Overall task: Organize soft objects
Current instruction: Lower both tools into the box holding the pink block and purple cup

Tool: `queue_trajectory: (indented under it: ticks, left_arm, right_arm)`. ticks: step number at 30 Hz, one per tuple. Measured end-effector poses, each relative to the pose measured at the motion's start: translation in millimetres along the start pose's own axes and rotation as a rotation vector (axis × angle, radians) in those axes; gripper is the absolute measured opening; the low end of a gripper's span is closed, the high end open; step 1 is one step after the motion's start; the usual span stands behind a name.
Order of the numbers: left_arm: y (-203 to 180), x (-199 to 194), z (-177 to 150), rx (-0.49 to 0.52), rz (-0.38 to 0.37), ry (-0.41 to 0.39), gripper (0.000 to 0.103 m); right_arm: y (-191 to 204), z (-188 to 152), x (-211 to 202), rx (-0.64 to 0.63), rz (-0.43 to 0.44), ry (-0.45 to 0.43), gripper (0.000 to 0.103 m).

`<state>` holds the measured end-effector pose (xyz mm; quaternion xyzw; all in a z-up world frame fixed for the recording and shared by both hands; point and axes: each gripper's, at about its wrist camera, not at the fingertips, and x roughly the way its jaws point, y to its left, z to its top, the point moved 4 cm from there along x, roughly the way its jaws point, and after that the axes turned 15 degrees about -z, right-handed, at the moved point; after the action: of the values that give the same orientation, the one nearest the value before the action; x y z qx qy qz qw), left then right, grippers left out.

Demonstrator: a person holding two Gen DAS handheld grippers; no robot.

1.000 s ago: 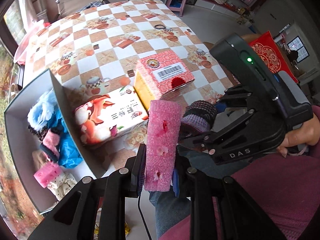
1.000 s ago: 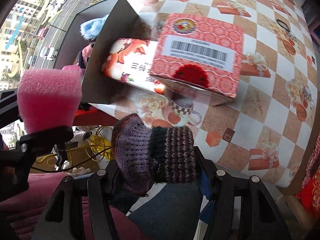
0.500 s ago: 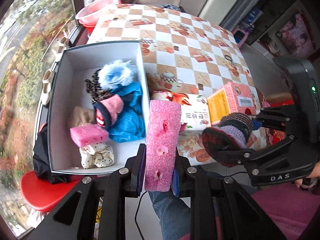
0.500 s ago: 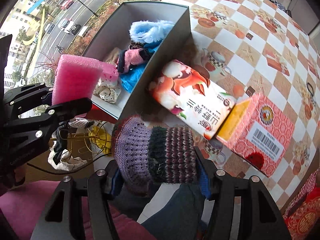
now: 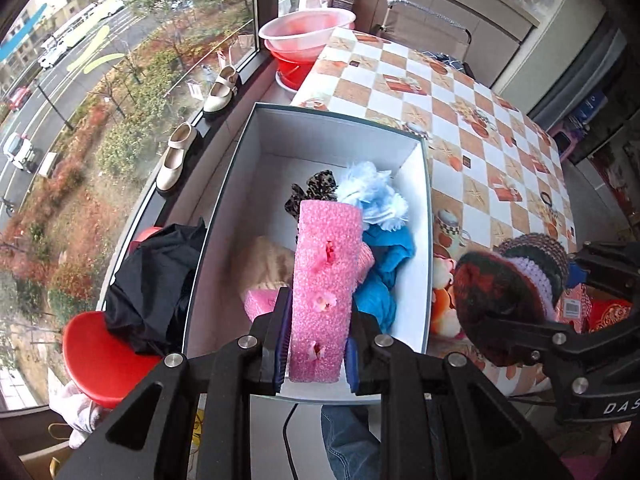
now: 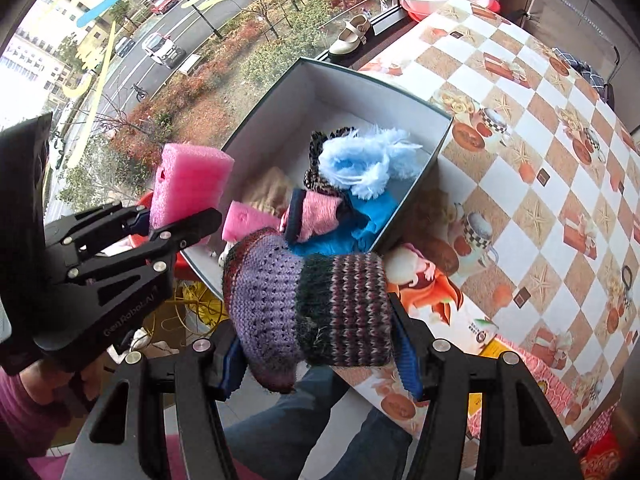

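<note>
In the left wrist view, the left gripper has its jaws closed on a pink foam block, which stands upright between them. The block is above the near part of an open white box. The box sits at the left edge of the surface, which has a checkered cloth. Inside the box lie a light blue fluffy piece, a bright blue cloth, a beige cloth and a second pink foam piece, partly hidden behind the jaws. To the right, the right gripper holds a knitted sock over the near edge of the surface. A black cloth lies on a red stool just beside the left wall of the box.

In the right wrist view, the right gripper has its jaws closed only partly, because the thick knitted sock fills the space between them. The sock lies across the jaws, in the air before the near corner of the box. A printed carton on the surface is partly covered by the sock. At the left, the left gripper holds the pink foam block beside the left wall of the box.
</note>
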<state>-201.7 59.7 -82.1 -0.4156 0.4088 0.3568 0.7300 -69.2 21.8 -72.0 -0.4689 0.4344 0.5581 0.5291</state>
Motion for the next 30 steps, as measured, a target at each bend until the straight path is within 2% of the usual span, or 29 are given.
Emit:
queue_trajectory:
  ticks: [10, 30]
  left_arm:
    - [23.2, 21.5, 20.5, -0.071, 0.048, 0.002, 0.024]
    - [37.9, 46.2, 43.9, -0.117, 0.070, 0.027, 0.024]
  right_arm:
    - [4.5, 49.5, 12.4, 0.002, -0.008, -0.007, 0.061]
    - [-9.7, 78.9, 35.8, 0.021, -0.029, 0.028, 0.061]
